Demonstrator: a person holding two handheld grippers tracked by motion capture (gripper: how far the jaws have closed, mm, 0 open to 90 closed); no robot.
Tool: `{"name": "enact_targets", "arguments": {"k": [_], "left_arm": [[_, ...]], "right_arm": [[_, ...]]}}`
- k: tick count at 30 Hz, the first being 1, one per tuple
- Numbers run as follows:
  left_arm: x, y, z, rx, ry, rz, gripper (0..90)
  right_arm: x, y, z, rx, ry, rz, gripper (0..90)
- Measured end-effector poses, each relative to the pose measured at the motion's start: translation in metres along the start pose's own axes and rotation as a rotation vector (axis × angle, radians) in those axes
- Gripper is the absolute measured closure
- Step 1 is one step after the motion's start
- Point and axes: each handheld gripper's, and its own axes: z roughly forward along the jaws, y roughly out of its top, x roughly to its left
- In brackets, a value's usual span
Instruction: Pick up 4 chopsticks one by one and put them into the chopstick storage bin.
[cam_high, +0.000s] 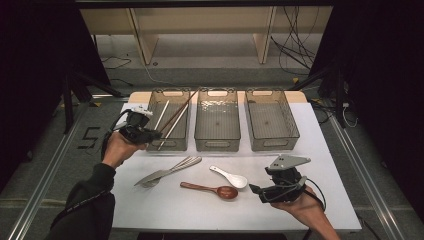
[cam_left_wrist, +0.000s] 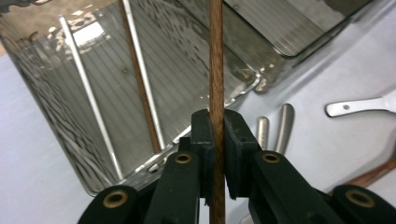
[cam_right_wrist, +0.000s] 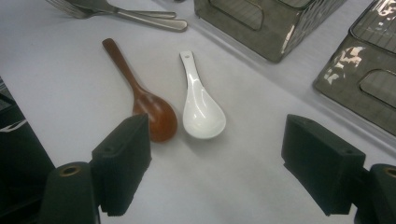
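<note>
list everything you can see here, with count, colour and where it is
bins: 3, clear grey, row at table's far edge
wooden chopstick: 1, brown, clamped in left hand-held gripper over left bin
chopsticks in left bin: about 3, silver and brown
fork and knife: 2, silver, table left of centre
wooden spoon: 1, brown, table centre
ceramic spoon: 1, white, beside it
table: 1, white
right hand-held gripper: 1, black, open over the spoons

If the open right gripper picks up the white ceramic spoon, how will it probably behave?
The white spoon looks glazed and glossy, so it may slip between the fingers. It seems rigid and likely brittle, so a drop could chip it. Its rounded bowl rests on the table, so a push may make it rock or pivot.
</note>
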Motion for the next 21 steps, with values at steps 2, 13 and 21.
{"name": "enact_targets", "arguments": {"k": [2, 13, 21], "left_arm": [[0.005, 0.002, 0.002, -0.003, 0.013, -0.015, 83.3], [0.029, 0.01, 0.016, 0.021, 0.065, -0.094, 83.3], [0.041, 0.012, 0.026, 0.042, 0.093, -0.132, 83.2]], "right_arm": [[0.0, 0.0, 0.0, 0.0, 0.0, -0.001, 24.9], [-0.001, 0.0, -0.001, 0.002, 0.004, -0.001, 24.9], [0.0, 0.0, 0.0, 0.001, 0.007, -0.005, 24.8]]}}
